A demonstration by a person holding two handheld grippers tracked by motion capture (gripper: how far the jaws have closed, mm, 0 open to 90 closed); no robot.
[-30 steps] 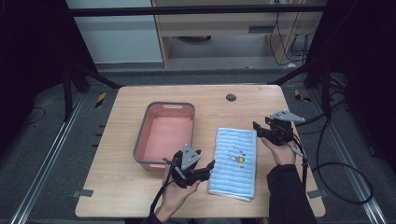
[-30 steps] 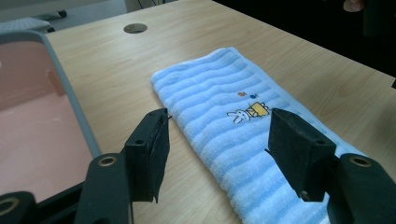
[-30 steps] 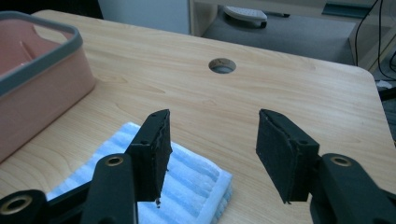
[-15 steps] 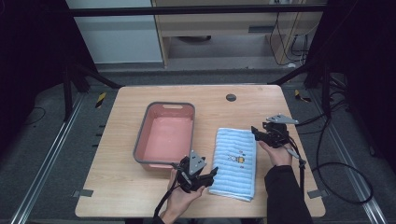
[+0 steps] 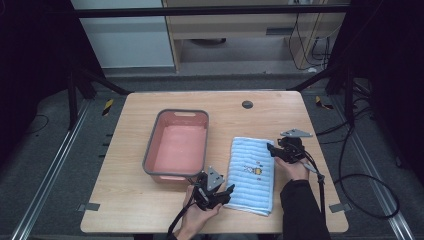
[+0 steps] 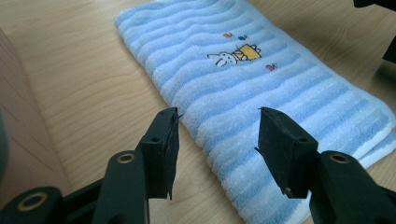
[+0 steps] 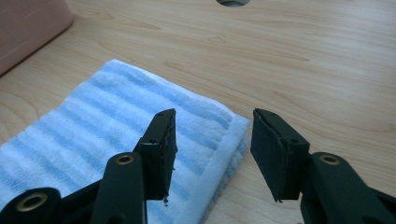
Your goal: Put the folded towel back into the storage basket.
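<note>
Both tools are gaping: my left tool [image 5: 224, 191] is straddling the folded blue towel's [image 5: 251, 172] near-left edge, my right tool [image 5: 272, 149] its far-right corner, beside the pink basin [image 5: 150, 152] on the surface [image 5: 125, 200].

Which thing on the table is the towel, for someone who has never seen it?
Start at the wooden table, then find the pink basin left of centre. The towel lies flat just right of it, between the two hand-held grippers: folded, light blue with stripes, and marked by a small cartoon rabbit print.

Lab, black frame [image 5: 80, 85] around table [image 5: 280, 110], trailing cables [image 5: 350, 170]
</note>
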